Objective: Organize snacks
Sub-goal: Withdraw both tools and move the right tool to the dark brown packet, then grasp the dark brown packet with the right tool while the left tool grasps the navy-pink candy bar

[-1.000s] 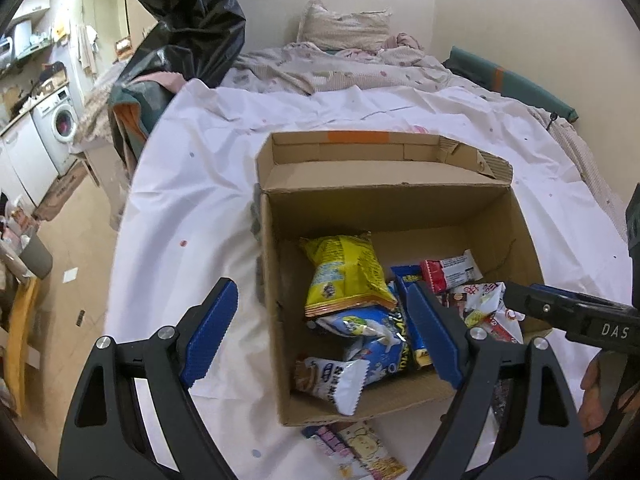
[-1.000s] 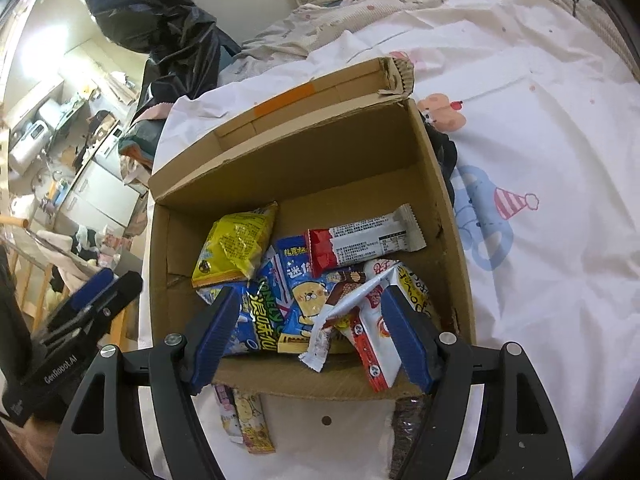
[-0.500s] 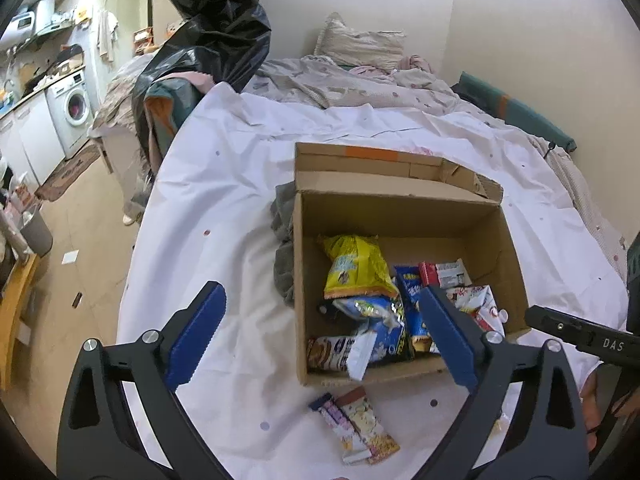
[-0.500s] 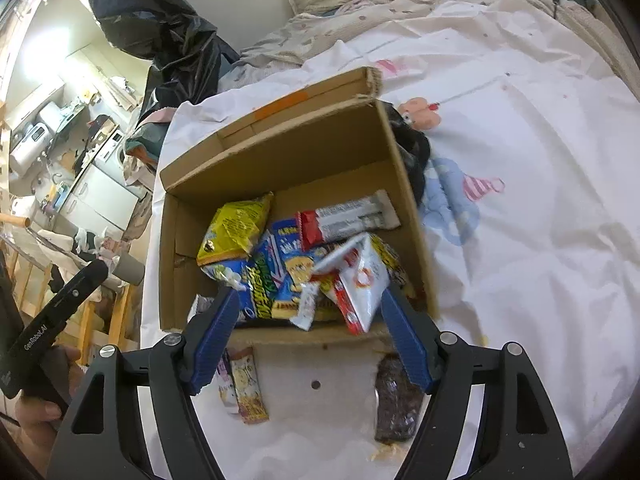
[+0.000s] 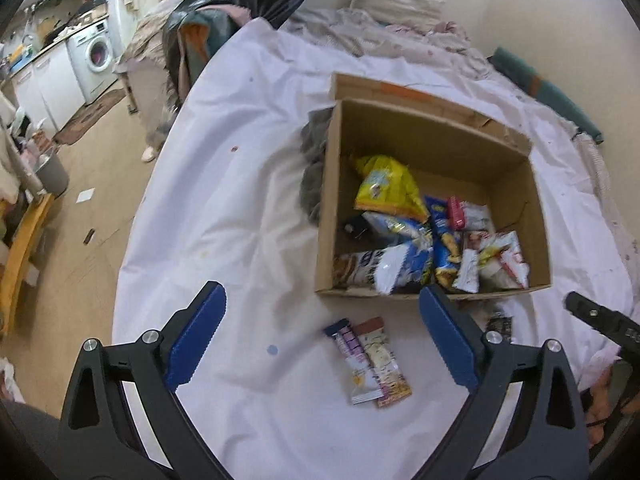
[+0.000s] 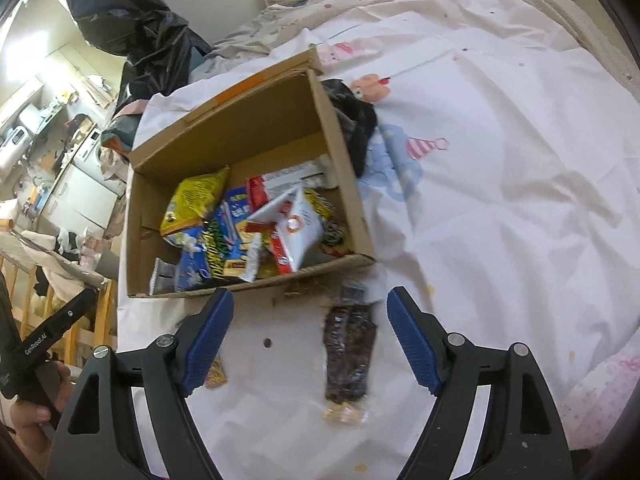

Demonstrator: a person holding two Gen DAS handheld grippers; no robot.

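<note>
I hold both tools spread, empty: left tool (image 5: 322, 338) over paired bars (image 5: 368, 362), right tool (image 6: 310, 332) over dark packet (image 6: 349, 354); next, lower and pinch each for the box (image 6: 244, 284).

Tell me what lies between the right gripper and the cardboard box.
In the right wrist view, a dark snack packet lies on the white sheet between the open right gripper and the cardboard box, apart from the gripper.

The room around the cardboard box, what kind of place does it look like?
Most likely a small one-room home. The cardboard box sits on a bed covered by a white sheet, with a pillow at the far end, and a washing machine stands among kitchen-style cabinets to one side.
</note>
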